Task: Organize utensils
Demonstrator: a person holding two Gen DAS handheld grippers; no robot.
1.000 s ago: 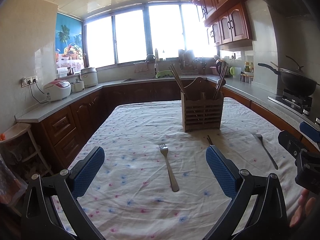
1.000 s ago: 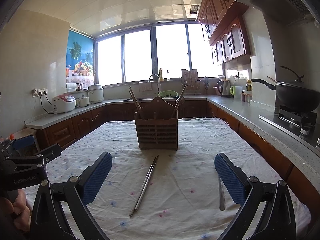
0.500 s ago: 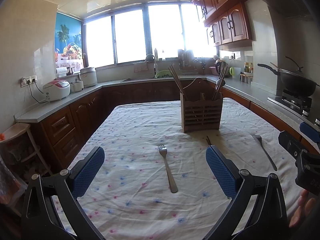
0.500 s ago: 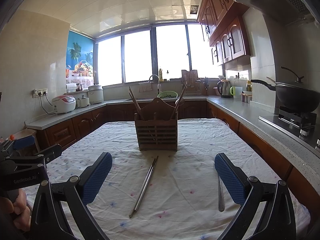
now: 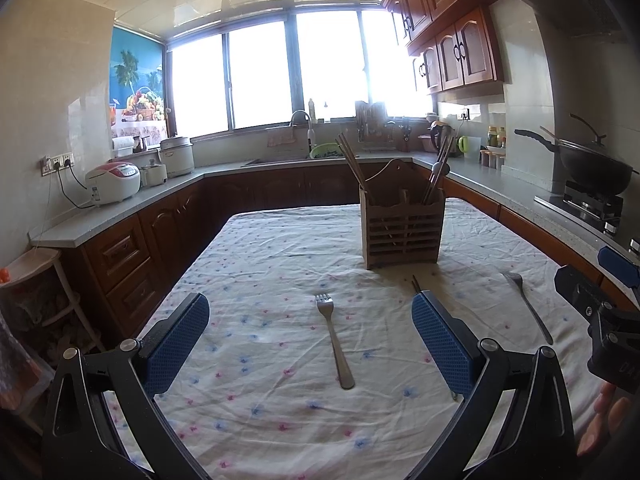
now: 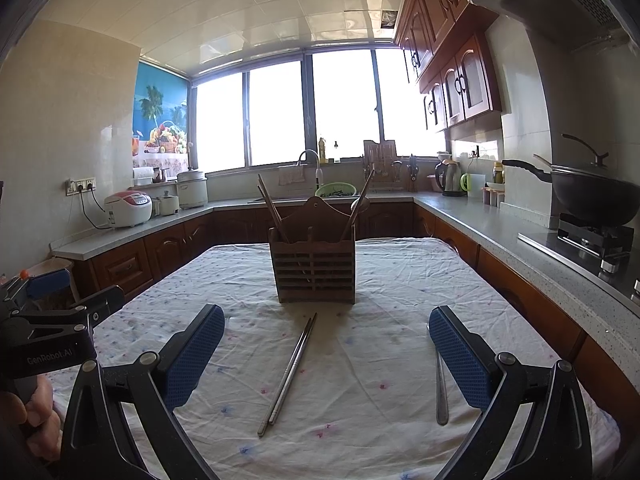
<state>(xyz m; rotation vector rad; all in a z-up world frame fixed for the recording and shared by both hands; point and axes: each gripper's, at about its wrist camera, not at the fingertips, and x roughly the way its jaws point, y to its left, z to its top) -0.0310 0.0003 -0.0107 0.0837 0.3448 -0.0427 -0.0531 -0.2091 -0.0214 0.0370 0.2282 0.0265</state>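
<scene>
A wooden slatted utensil holder [image 5: 401, 227] [image 6: 314, 266] stands mid-table with chopsticks and a spoon sticking out. A steel fork [image 5: 334, 339] lies on the flowered cloth between the blue pads of my left gripper [image 5: 310, 340], which is open and above it. A second fork [image 5: 528, 307] lies to the right. In the right wrist view a pair of metal chopsticks [image 6: 289, 373] lies between the open fingers of my right gripper [image 6: 326, 354]; that fork's handle [image 6: 441, 392] shows partly behind the right pad [image 6: 460, 356].
Grey counters [image 6: 500, 224] with brown cabinets ring the table on three sides. A wok on a stove [image 6: 596, 200] sits right, rice cookers [image 5: 114, 182] left, a sink under the window. Each view shows the other gripper and a hand at its edge.
Both views have barely shifted; the left gripper edged slightly, with the fork staying between its pads. Nothing was taken hold of or moved on the table.
</scene>
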